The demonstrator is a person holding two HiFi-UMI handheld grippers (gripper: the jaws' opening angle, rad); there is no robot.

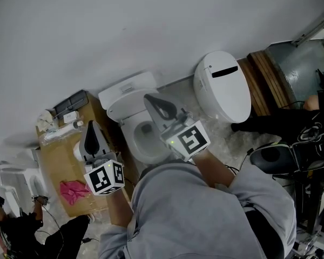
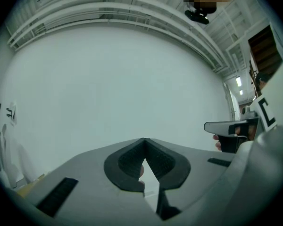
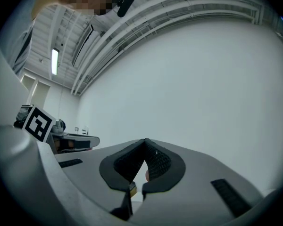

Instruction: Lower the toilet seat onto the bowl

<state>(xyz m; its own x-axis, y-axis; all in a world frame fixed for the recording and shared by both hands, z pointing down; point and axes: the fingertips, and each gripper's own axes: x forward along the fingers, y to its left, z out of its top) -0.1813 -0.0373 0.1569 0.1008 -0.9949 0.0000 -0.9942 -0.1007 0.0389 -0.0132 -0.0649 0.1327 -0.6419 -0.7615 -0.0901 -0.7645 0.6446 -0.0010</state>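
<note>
Both jaws fully closed, nothing between them. Left gripper (image 2: pixel 144 141): pads meet at the tip, with only blank white wall ahead. Right gripper (image 3: pixel 145 142): same, tips together, wall ahead. Both point roughly level, so neither gripper view shows the toilet.

In the head view both grippers are held up in front of the person's grey sleeves, left one at lower left of centre, right one at centre. The right one overlaps the toilet bowl (image 1: pixel 142 140), which sits open at frame centre with the drain hole visible. The tank (image 1: pixel 128 86) is just above it.

The toilet seat (image 1: pixel 122 111) looks raised. I read the rounded white edge between tank and bowl as the seat leaning back, but it's too foreshortened to be sure. Neither gripper touches it.

Handling, as a judgement:
- Stiff moulded plastic, light, hinged at the back.
- Glossy, so slippery under the pads.
- It will likely fall and slam once past vertical.
- Best hold is the free rim farthest from the hinge. Open the jaws and pinch the rim, or hook it with closed tips and ease it down.

Nothing started yet.

Around the toilet: a cardboard box (image 1: pixel 62 163) at left with a pink cloth (image 1: pixel 73 191) on it, and a second white toilet (image 1: pixel 222 88) at upper right, lid closed.
</note>
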